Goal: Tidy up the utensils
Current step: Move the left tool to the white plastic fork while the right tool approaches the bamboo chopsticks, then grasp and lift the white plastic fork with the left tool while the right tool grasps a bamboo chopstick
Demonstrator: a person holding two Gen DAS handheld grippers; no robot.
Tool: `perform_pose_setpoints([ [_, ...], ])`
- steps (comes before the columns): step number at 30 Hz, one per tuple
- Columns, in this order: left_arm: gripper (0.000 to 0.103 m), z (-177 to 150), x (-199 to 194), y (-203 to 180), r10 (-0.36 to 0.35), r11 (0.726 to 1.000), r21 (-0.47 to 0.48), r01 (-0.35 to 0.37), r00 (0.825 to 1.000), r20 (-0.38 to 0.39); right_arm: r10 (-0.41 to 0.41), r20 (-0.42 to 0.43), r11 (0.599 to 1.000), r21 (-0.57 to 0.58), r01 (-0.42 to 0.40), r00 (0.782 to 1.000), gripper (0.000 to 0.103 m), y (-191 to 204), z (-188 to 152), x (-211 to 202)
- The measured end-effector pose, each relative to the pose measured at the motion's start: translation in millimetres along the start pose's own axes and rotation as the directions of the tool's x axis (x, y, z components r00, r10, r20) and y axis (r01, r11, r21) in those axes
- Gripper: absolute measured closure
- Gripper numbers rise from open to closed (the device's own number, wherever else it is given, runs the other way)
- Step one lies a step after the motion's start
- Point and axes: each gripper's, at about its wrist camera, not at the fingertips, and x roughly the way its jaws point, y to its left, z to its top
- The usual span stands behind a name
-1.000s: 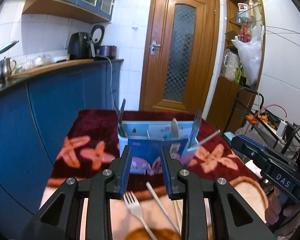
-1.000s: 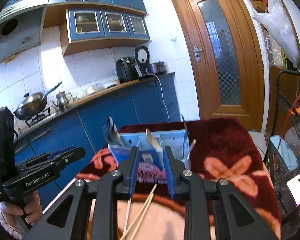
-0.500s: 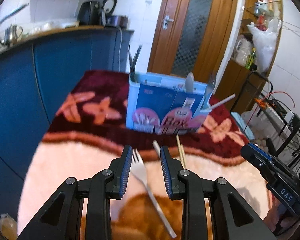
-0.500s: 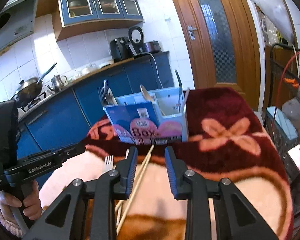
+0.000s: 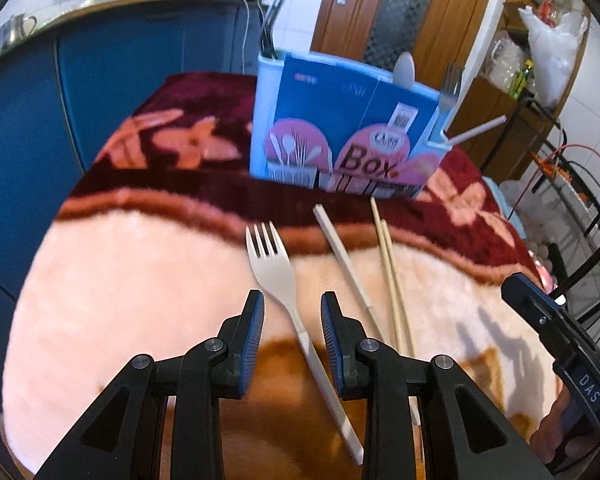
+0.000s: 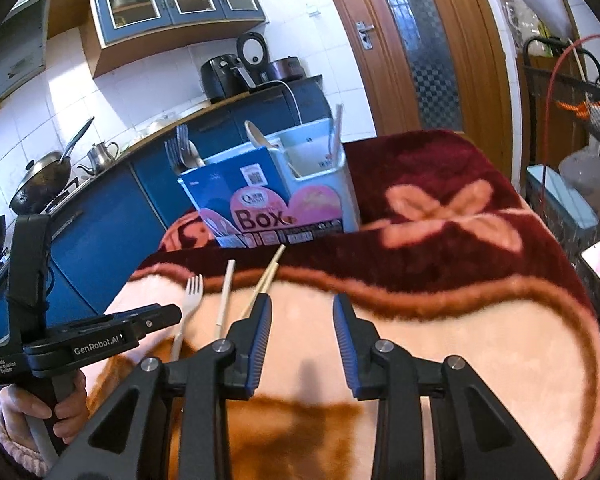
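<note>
A white plastic fork [image 5: 274,268] lies on the pink blanket [image 5: 140,288], tines toward the blue utensil box [image 5: 340,136]. My left gripper [image 5: 292,300] is open and hangs low over the fork, whose handle runs between the jaws without touching the pads. To the fork's right lie a single pale chopstick [image 5: 342,256] and a wooden chopstick pair [image 5: 388,264]. My right gripper [image 6: 302,300] is opening over bare blanket, nothing between its jaws; the wooden pair [image 6: 266,276] ends just beside its left finger. The box [image 6: 276,192] holds forks, a spoon and chopsticks.
The blanket's dark red floral border [image 6: 440,216] surrounds the box. A hand [image 6: 40,412] grips the left tool's handle. Blue kitchen cabinets [image 5: 100,92] stand to the left, a wooden door [image 6: 412,40] behind, and a wire rack [image 5: 572,200] to the right.
Both grippers have sunk toward the blanket and tilted down. The fork now lies between the left jaws. The right jaws have widened a little.
</note>
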Motion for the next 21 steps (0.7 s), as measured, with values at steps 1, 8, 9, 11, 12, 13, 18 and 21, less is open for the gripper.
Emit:
perform_pose_setpoints([
  [1,0.073,-0.7,2.1,-0.3,0.003,1.000,0.000,-0.003,1.000,-0.009,0.000,-0.001,1.000,0.004,0.000,1.000,0.068,-1.2,-0.5,0.2],
  [8,0.073,-4.7,13.1,-3.0,0.018,1.000,0.007,-0.018,0.999,-0.044,0.016,-0.008,1.000,0.025,-0.016,1.000,0.067,-7.2,-3.8,3.1],
  [9,0.073,-4.9,14.3,-3.1,0.021,1.000,0.009,-0.020,0.999,-0.047,0.019,-0.008,0.999,0.026,-0.019,1.000,0.067,-7.6,-4.3,3.6],
  [11,0.074,-4.6,15.7,-5.1,0.032,0.999,0.019,-0.031,0.998,-0.051,0.025,-0.010,0.999,0.030,-0.025,1.000,0.067,-9.1,-5.4,4.6],
  [12,0.075,-4.9,15.8,-6.1,0.037,0.999,0.024,-0.036,0.998,-0.053,0.028,-0.010,0.999,0.034,-0.027,1.000,0.067,-10.3,-6.2,5.0],
  [13,0.075,-4.9,16.6,-7.3,0.041,0.999,0.030,-0.040,0.997,-0.058,0.029,-0.010,0.999,0.037,-0.029,1.000,0.067,-11.4,-6.6,5.6],
  [18,0.085,0.1,19.3,-6.5,0.056,0.998,0.031,-0.053,0.996,-0.069,0.030,-0.016,0.998,0.053,-0.029,0.999,0.067,-16.1,-9.4,7.4],
  [21,0.092,2.5,18.9,-1.3,0.037,0.999,0.003,-0.037,0.997,-0.065,0.028,-0.021,0.998,0.055,-0.027,0.999,0.067,-16.8,-10.0,7.9],
])
